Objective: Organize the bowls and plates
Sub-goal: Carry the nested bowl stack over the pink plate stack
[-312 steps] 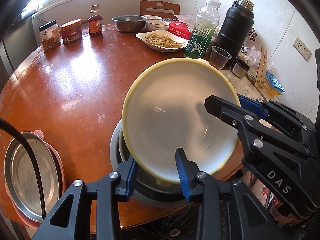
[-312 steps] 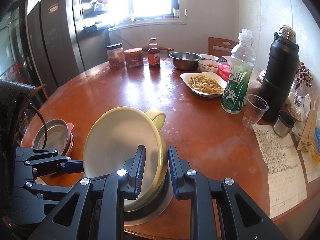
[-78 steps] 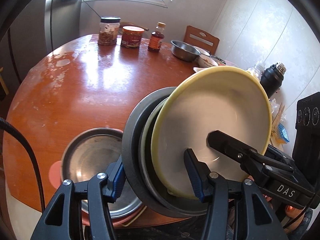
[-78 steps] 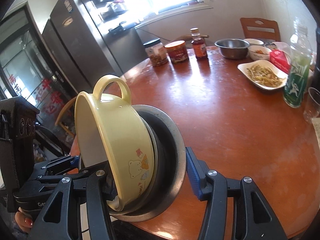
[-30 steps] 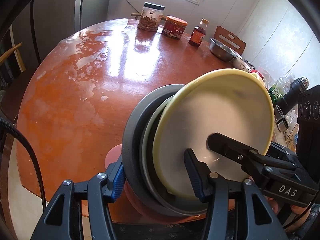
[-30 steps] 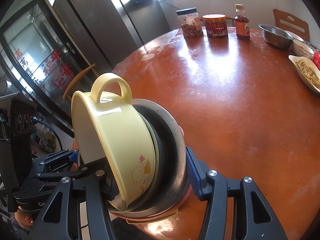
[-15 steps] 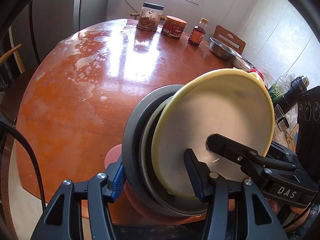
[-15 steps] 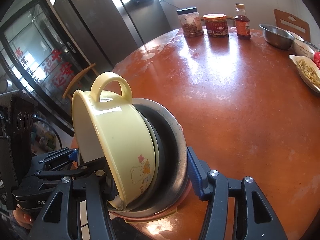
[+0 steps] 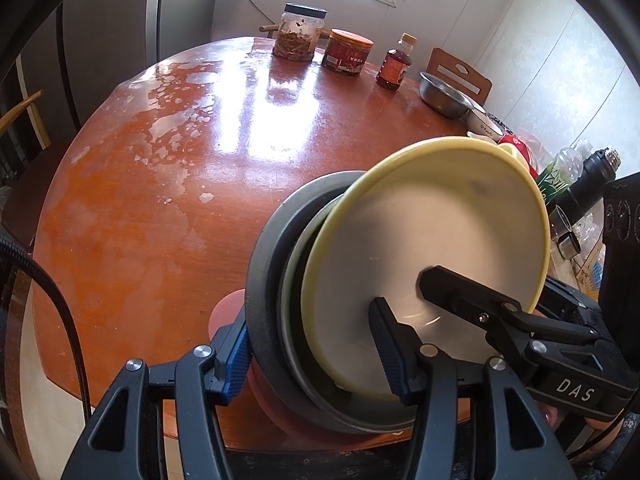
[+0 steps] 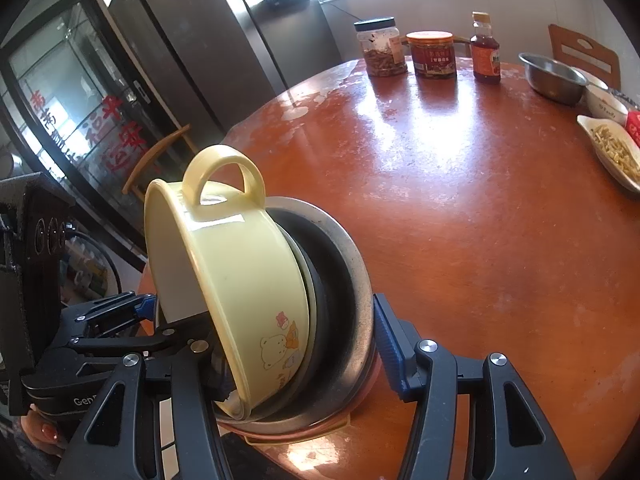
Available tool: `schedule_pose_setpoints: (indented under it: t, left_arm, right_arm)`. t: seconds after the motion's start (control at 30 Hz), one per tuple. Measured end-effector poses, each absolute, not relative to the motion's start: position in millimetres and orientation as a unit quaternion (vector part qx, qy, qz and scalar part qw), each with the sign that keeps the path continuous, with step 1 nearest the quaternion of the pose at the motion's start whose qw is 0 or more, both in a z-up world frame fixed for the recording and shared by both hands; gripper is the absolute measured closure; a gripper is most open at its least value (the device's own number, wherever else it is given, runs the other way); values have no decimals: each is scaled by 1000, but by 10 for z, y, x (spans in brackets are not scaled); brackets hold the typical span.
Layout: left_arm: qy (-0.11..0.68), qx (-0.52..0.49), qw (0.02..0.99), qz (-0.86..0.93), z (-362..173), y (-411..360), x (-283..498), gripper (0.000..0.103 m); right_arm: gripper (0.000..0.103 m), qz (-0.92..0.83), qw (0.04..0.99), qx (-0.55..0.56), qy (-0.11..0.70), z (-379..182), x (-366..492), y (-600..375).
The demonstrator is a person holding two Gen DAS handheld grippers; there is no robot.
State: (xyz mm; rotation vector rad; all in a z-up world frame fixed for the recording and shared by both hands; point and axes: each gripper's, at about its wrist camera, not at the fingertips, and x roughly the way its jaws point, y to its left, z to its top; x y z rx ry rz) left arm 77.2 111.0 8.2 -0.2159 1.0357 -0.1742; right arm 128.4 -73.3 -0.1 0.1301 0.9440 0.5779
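Nearest, left hand-held gripper (image 9: 312, 350): its blue-padded jaws pinch the near rim of a tilted nest of dishes, one pad on the outside of the grey metal pan, the other inside the yellow bowl.
Right hand-held gripper (image 10: 296, 344): clamped on the same nest from the other side, its right pad against the pan's back, its left finger hidden behind the bowl's wall.
Yellow bowl (image 9: 436, 240): innermost dish, standing nearly on edge, pale inside turned toward the left camera; a loop handle (image 10: 222, 174) sticks up from its rim, and a bear print shows on its outer wall.
Grey metal pan (image 9: 268, 248): cups the bowl from behind, with a thinner rim sandwiched between the two.
Pink plate (image 9: 224, 312): lies on the tabletop's near edge directly under the nest; whether the pan touches it cannot be told.
Tabletop (image 9: 160, 184): round, red-brown, glossy with pale worn patches.
Far edge: a clear jar (image 9: 300, 32), a red tin (image 9: 347, 52) and a small sauce bottle (image 9: 395, 64) in a row, then a steel bowl (image 9: 444, 94) to their right.
Right side: a white dish of food (image 10: 612, 152) near the tabletop's rim.
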Motion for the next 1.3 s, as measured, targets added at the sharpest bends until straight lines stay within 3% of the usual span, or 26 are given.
schedule_pose_setpoints:
  t: [0.73, 1.3]
  left_arm:
    - [493, -104, 860, -85, 68, 1110, 778, 48]
    - [483, -109, 865, -87, 128, 1151, 688, 48]
  right_arm:
    - [43, 274, 849, 54, 448, 4, 1270, -739]
    - [33, 271, 851, 53, 447, 9, 1224, -738]
